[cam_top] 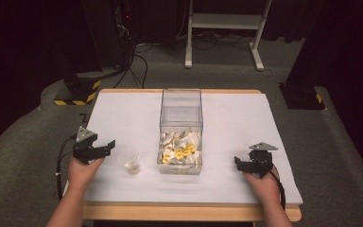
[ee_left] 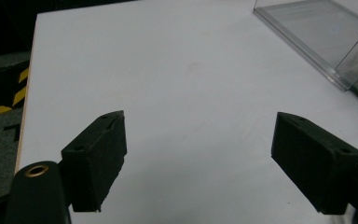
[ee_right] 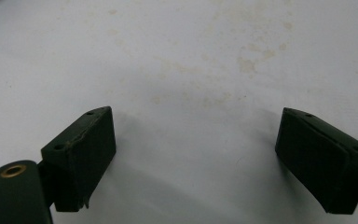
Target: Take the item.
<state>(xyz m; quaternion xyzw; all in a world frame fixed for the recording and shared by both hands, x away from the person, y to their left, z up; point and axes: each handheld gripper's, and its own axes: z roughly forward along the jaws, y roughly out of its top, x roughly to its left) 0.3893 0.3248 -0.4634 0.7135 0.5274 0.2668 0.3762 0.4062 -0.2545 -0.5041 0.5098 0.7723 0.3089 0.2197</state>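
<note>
The left gripper [cam_top: 108,144], a black two-jaw tool with a grey three-cornered plate on top, is held low over the white table surface [cam_top: 123,113] with its jaws spread wide and nothing between them; its own view looks past the pads onto bare white board, with the corner of the box off beyond the right-hand jaw. Just ahead of those jaws and a little toward the middle of the table stands a small clear plastic cup [cam_top: 129,160] with something pale yellowish in the bottom, apart from the pads and not touched. Beyond the cup, farther from the left jaws, is a tall clear plastic box [cam_top: 181,130], open at the top and holding a heap of white and yellow sachets [cam_top: 180,150]. The right gripper [cam_top: 237,163], of the same black make, is well beyond the box's other side, its jaws likewise wide apart with nothing between them but stained white board. The cup looks to be the next thing to take, and the risk lies there: it is light and thin-walled, so a pad that meets it off-centre could tip or skid it, spilling the contents, and a hard squeeze could buckle it. A careless sweep could also knock the box.
</note>
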